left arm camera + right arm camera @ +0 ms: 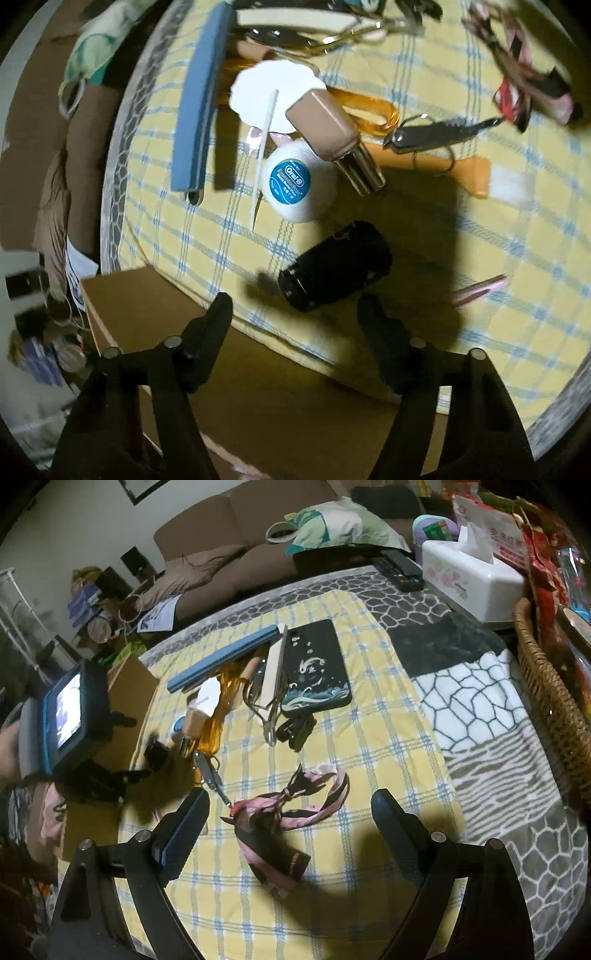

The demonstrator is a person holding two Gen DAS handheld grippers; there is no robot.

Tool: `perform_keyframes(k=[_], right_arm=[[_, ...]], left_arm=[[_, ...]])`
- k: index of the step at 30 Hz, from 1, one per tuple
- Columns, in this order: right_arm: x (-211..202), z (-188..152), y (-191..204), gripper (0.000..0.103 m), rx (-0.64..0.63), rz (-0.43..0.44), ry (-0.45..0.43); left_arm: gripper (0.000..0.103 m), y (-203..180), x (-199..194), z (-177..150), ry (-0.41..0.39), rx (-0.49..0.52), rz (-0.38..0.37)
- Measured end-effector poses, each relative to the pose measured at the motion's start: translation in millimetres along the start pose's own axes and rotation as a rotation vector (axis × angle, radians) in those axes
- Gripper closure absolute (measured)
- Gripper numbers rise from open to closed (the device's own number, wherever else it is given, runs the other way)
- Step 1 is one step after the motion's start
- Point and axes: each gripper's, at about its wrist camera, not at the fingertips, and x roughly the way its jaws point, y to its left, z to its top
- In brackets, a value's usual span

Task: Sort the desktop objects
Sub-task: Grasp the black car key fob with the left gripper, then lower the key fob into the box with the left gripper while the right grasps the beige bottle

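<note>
My left gripper [295,314] is open and empty, just above a black cylinder [334,266] lying on the yellow checked cloth [498,258]. Beyond it lie a white floss case [295,182], a beige bottle [332,129], a blue nail file [201,99] and a metal clipper [436,134]. My right gripper [290,812] is open and empty over a pink and black ribbon [291,812]. The right wrist view also shows the left gripper [122,771], a black phone case [314,668], the blue nail file [221,657] and the black cylinder [157,755].
A cardboard box [280,413] sits at the cloth's near edge under the left gripper. A white tissue box [472,579], a remote [400,570] and a wicker basket [554,698] stand at the right. A brown sofa [236,528] lies behind the table.
</note>
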Motion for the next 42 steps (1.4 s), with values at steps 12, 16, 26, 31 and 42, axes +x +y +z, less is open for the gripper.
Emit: perform_keyframes(k=[12, 16, 26, 31, 42], right_arm=[[9, -3, -3, 0.012, 0.014, 0.019, 0.022], [7, -1, -2, 0.012, 0.019, 0.023, 0.017], [-1, 4, 9, 0.012, 0.034, 0.061, -0.010], [0, 8, 30, 0.012, 0.020, 0.096, -0.032], [54, 28, 109, 0.016, -0.021, 0.049, -0.039]], left_arm=[[0.069, 2, 2, 15, -0.046, 0.041, -0.109], [0.073, 13, -2, 14, -0.054, -0.103, -0.180], [0.073, 48, -90, -74, -0.401, -0.615, -0.428], [0.073, 48, -108, -130, -0.476, -0.774, -0.430], [0.073, 28, -101, -224, -0.514, -1.060, -0.351]])
